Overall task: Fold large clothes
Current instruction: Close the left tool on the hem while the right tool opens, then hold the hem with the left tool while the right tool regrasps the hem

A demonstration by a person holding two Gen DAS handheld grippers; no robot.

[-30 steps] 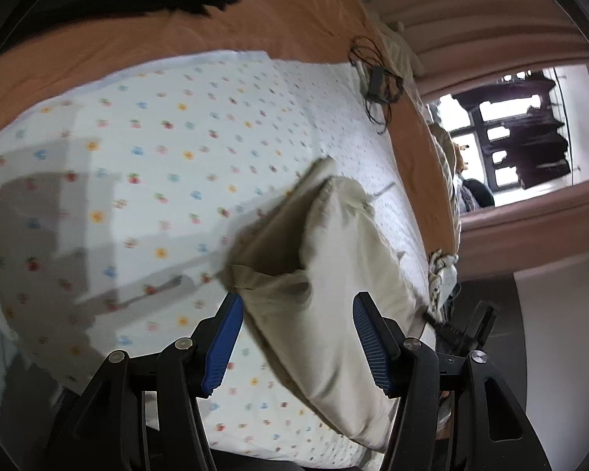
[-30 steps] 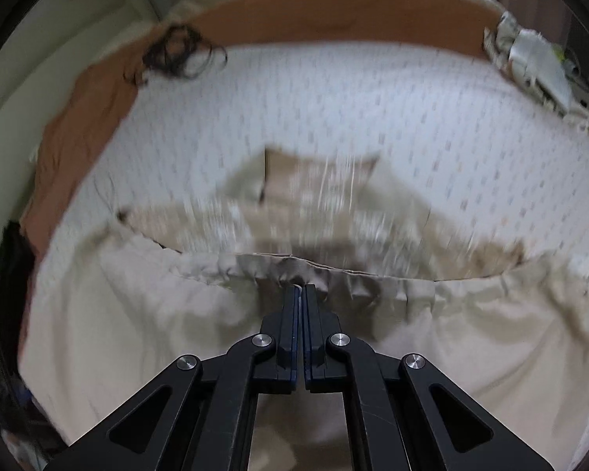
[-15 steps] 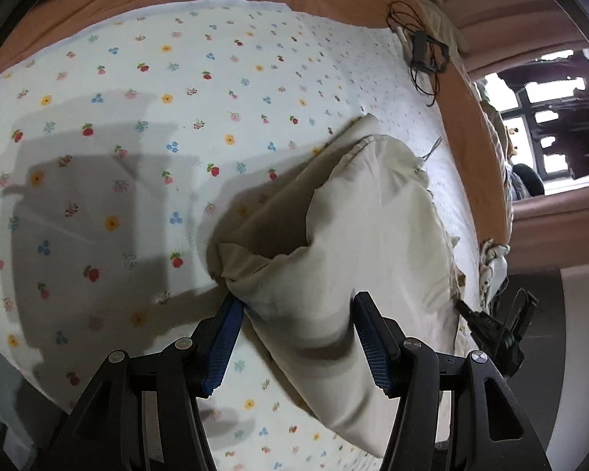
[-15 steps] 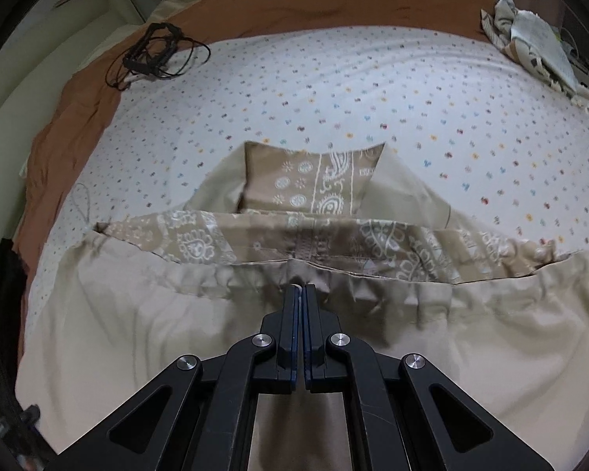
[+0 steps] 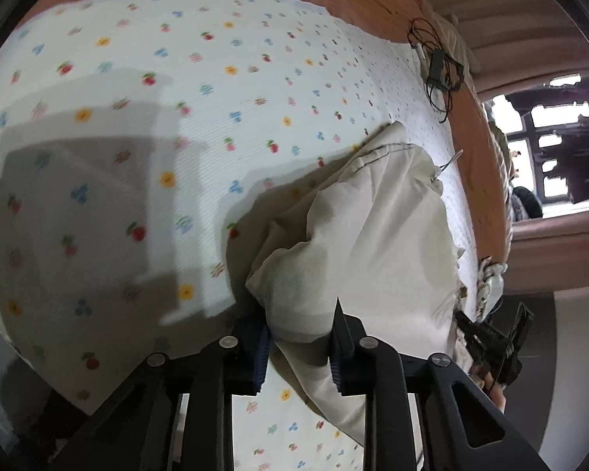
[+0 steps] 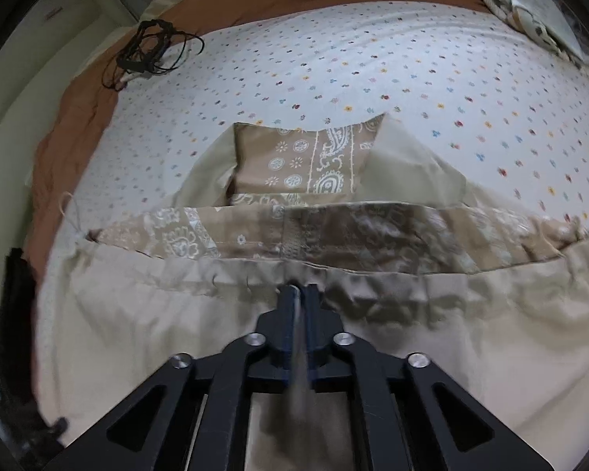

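A large beige garment lies on the flowered bed sheet. One bunched corner of it fills the gap in my left gripper; the jaws are closing and both blue pads press on the cloth. In the right wrist view the same garment is spread wide, its gathered waistband folded back over a tan paisley inside. My right gripper is at that waistband. Its jaws are opening, with a thin slit between the pads and the band's edge at the tips.
An orange blanket borders the sheet. A tangle of black cable lies at its far left corner. A crumpled patterned cloth sits at the far right. The bright window is beyond the bed.
My left gripper has sunk toward the bed and its jaws have narrowed from wide apart onto the garment's corner. The right jaws, tightly shut before, now show a slit.
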